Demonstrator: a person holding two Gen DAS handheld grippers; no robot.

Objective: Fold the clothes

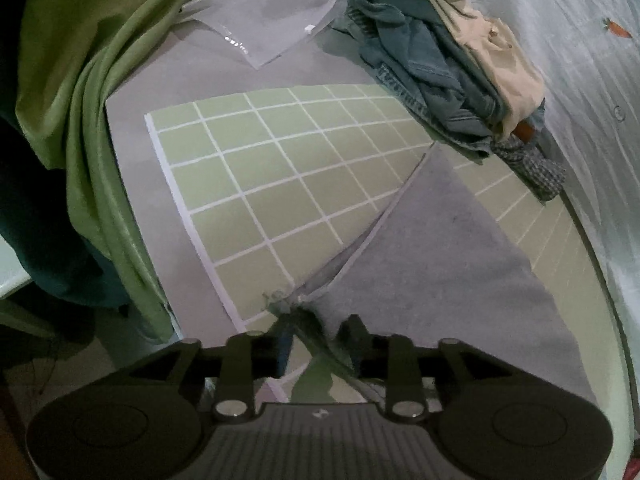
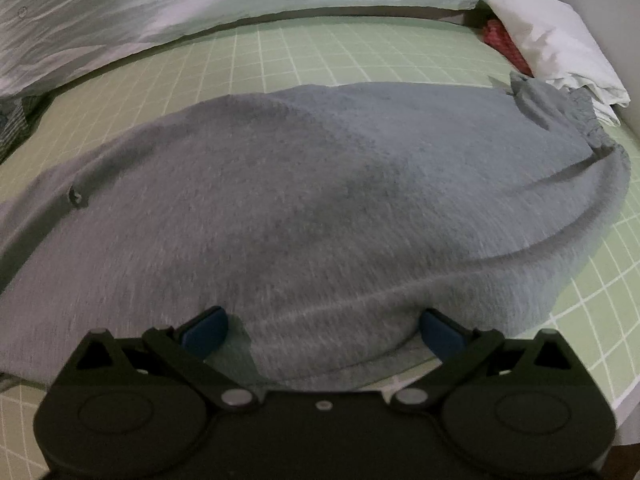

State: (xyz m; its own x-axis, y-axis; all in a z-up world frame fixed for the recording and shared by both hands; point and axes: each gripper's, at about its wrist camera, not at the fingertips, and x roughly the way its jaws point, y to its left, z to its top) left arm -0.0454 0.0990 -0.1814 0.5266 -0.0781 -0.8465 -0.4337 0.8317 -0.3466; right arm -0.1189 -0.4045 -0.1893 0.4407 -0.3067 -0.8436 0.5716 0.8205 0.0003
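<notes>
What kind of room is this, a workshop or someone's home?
Most likely a home bedroom. The grey garment lies on a green checked sheet, like a bed's, with a pale printed quilt bunched behind it and a pile of crumpled clothes waiting nearby.

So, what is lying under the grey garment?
The grey garment lies on a green sheet with white grid lines, which shows on the far side and at the right. Whether anything else sits beneath the cloth cannot be seen, because the cloth covers it.
</notes>
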